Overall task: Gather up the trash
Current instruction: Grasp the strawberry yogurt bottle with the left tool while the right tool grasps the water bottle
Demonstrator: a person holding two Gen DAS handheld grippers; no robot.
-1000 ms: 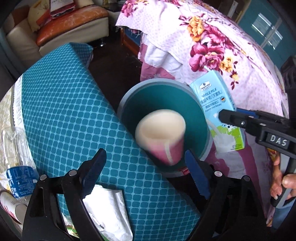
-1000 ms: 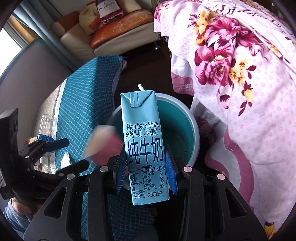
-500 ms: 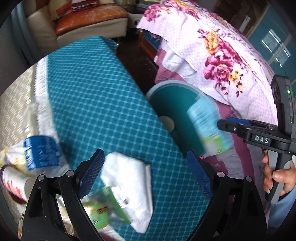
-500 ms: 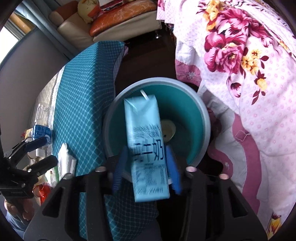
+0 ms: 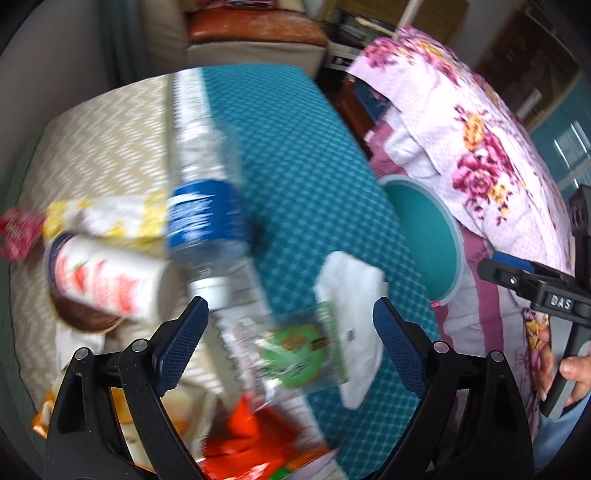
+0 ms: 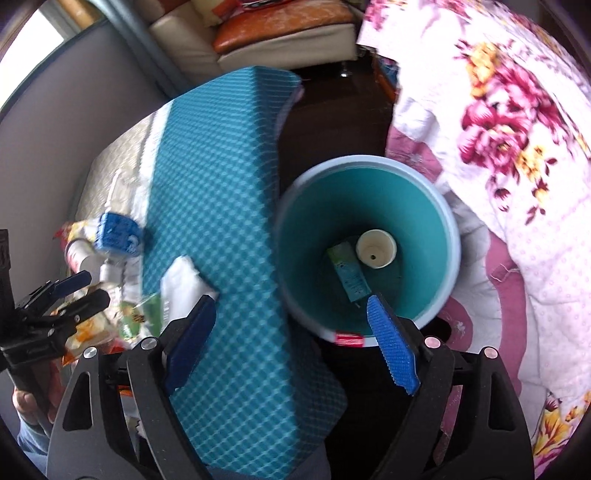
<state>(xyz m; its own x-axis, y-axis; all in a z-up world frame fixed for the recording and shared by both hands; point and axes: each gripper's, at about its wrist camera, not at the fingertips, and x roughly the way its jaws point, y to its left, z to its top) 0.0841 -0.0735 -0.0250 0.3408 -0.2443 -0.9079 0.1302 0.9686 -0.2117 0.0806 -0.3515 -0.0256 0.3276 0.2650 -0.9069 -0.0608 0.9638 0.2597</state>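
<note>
The teal trash bin [image 6: 448, 266] stands on the floor beside the table and also shows in the left wrist view [image 5: 456, 254]. A paper cup [image 6: 376, 248] and a blue milk carton [image 6: 349, 273] lie at its bottom. My right gripper [image 6: 293, 343] is open and empty above the bin's near rim. My left gripper [image 5: 290, 338] is open and empty over trash on the table: a green wrapper [image 5: 299, 354], a white tissue [image 5: 351, 291], a plastic bottle [image 5: 207, 218] with a blue label, a lying paper cup [image 5: 107, 280] and an orange packet [image 5: 255, 439].
The table has a teal checked cloth [image 5: 295, 155] and a beige cloth [image 5: 99, 147]. A floral bedspread [image 6: 517, 129] lies right of the bin. A sofa [image 6: 280, 33] stands at the back. Dark floor [image 6: 332, 122] runs between table and bed.
The paper cup and the milk carton have dropped into the bin. My right gripper opened. My left gripper swung left from the bin to over the trash on the table.
</note>
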